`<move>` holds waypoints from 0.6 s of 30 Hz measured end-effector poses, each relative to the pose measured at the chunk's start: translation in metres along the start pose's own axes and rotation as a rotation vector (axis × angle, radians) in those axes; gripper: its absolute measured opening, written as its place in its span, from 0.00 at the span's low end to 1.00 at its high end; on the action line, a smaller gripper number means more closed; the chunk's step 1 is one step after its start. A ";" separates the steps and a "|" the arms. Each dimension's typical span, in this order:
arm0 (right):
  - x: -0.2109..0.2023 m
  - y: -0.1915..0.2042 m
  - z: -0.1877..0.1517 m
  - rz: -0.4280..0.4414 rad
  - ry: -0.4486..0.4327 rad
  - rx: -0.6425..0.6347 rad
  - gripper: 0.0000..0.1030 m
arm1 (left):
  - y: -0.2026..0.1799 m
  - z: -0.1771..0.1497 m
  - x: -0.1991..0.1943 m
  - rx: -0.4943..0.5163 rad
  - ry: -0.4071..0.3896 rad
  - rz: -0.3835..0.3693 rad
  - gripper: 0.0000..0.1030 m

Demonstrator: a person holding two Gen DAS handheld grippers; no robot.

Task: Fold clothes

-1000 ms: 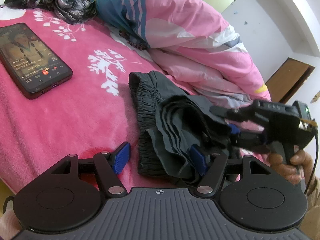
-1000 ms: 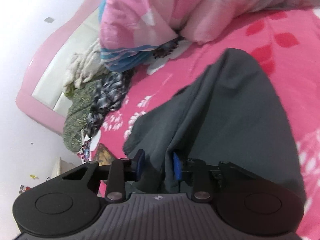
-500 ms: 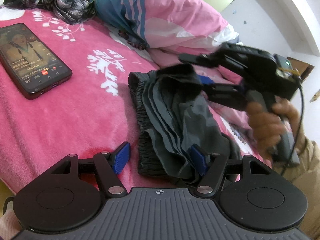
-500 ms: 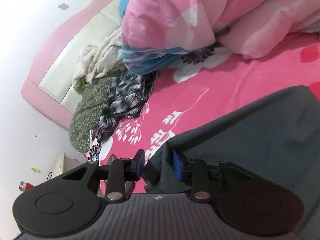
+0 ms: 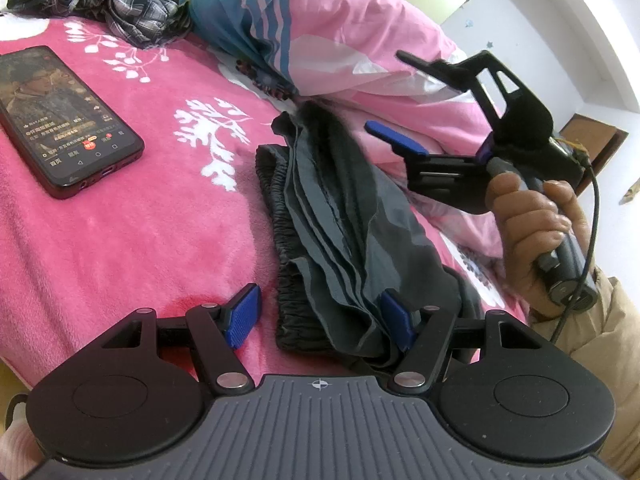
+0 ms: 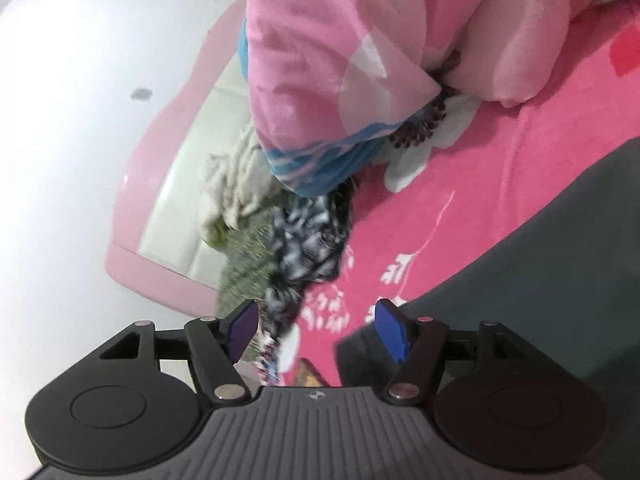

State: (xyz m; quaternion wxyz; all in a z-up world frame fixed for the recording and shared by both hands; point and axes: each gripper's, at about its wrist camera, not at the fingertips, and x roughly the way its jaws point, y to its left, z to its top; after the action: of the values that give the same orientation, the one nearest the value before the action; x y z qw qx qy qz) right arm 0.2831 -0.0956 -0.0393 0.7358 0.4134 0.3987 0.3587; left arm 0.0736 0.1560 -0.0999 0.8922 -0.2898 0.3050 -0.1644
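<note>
A pair of dark grey trousers (image 5: 340, 224) is lying folded lengthwise on the pink floral blanket (image 5: 132, 240), its gathered elastic waistband running along the left edge of the bundle and its layered fabric edges stacking toward the right. The left gripper (image 5: 320, 318) is sitting at the near end of the bundle with its jaws standing wide; the left blue pad is hanging apart from the cloth over the blanket, while the right blue pad is lying against folds on the right side, so nothing is being pinched. The right gripper (image 5: 394, 98), seen from the left wrist view, is hovering above the far right part of the trousers, carried by a hand (image 5: 532, 236) in a tan sleeve (image 5: 600, 328), and its jaws are opening with nothing between them; the right wrist view is showing the same blue pads wide apart over the blanket, with the grey cloth lying just to the right of them. A phone (image 5: 60, 120) with a lit screen is resting on the blanket to the far left, well apart from the trousers. A pink and blue quilt (image 5: 340, 40) is piling up beyond the trousers, and a plaid garment (image 5: 112, 4) is lying crumpled at the far left near the pink headboard (image 6: 160, 184).
</note>
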 end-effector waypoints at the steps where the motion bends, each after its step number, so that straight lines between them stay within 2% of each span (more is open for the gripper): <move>1: -0.002 0.000 0.001 0.010 -0.005 0.009 0.66 | 0.000 0.000 0.000 0.000 0.000 0.000 0.64; 10: -0.035 0.000 -0.008 0.042 -0.040 0.006 0.69 | 0.001 0.000 0.000 -0.002 0.002 -0.002 0.64; 14: -0.077 -0.008 -0.018 0.019 -0.097 0.001 0.74 | 0.001 0.000 0.000 -0.008 0.000 -0.004 0.64; 18: -0.132 -0.025 -0.024 -0.006 -0.202 0.039 0.77 | 0.001 0.000 -0.001 -0.011 -0.008 -0.004 0.64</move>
State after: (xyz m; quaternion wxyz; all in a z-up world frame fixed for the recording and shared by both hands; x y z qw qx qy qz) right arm 0.2107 -0.2110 -0.0312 0.7653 0.4604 0.3306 0.3051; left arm 0.0730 0.1574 -0.0996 0.8914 -0.2962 0.3017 -0.1631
